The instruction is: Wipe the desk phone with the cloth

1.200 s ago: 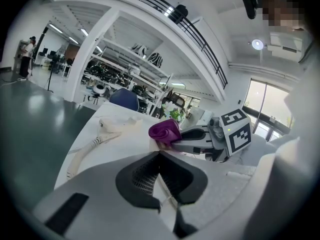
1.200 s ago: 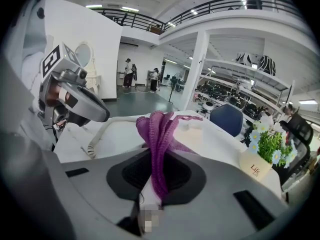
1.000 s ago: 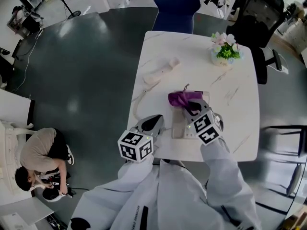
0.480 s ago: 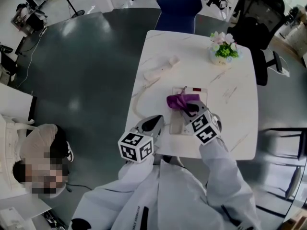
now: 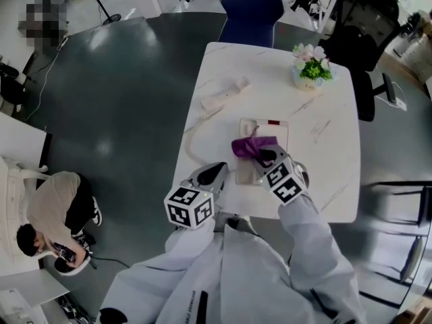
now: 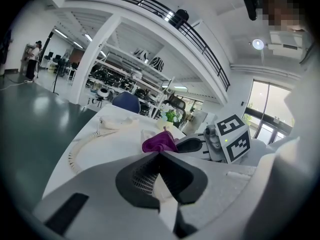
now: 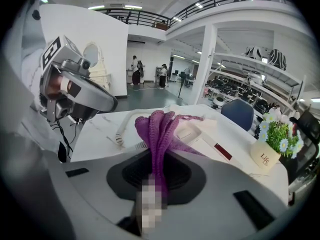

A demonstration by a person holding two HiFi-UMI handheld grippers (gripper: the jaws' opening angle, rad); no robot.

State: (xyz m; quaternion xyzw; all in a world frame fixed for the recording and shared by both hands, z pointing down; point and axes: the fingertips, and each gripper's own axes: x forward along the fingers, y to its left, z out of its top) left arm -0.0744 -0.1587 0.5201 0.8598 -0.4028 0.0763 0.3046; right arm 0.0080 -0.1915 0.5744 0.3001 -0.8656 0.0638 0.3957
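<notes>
So the right gripper has dragged the purple cloth back toward the person over the last second. A moment ago the cloth sat up over the far end of the desk phone. Now that end, red label strip and all, is uncovered, and the cloth is bunched over the middle of the phone body. To me that reads as one wipe stroke coming down the face, so the job is under way but the near half probably still needs a pass.

The right jaws are clamped tight on a gathered fold of the cloth, with the rest fanning out ahead of them onto the phone. The left gripper looks pressed together with nothing in it, sitting at the near edge of the table, just left of the phone and not touching it (basically idle).

Further out, the handset is off the base and lies toward the far left of the table. Its coiled cord loops back along the left edge. A little pot of flowers stands at the far right corner, well clear.
</notes>
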